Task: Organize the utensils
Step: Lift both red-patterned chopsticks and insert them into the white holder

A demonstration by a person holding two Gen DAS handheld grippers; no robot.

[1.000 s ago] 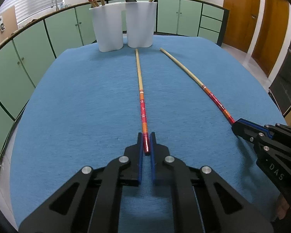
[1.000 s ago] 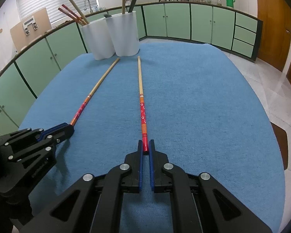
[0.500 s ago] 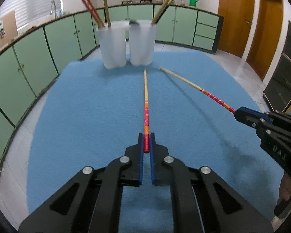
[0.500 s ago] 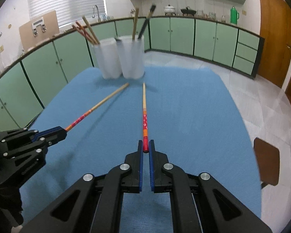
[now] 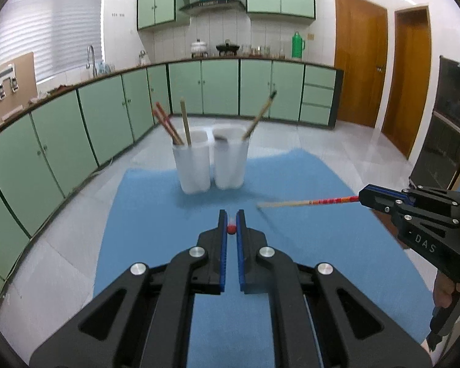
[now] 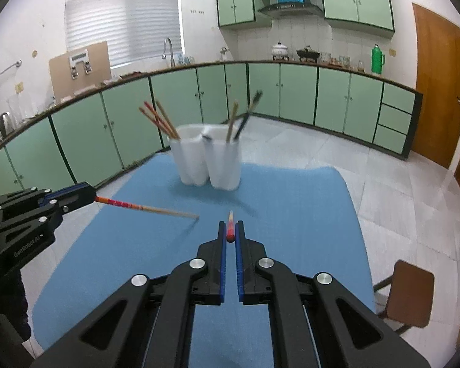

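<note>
Above blue mat [image 5: 156,214] | two tongs, left [image 5: 231,214] and right [image 6: 230,225], each clamping one chopstick [image 5: 306,203] | two cups [image 5: 193,165]

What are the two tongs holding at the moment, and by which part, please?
Each holds one chopstick by its red end: left tongs one chopstick, right tongs the other.

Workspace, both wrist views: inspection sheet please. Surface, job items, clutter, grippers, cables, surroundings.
Surface: blue mat, bare apart from the cups.
Job's things: two white cups side by side at the far end, holding chopsticks; one red-ended chopstick in the right gripper, another in the left, both off the mat.
Clutter: nothing seen.
Grippers: left gripper and right gripper each shut on a chopstick's red end.
Cables: nothing seen.
Surroundings: green cabinets, wooden doors, brown chair.
</note>
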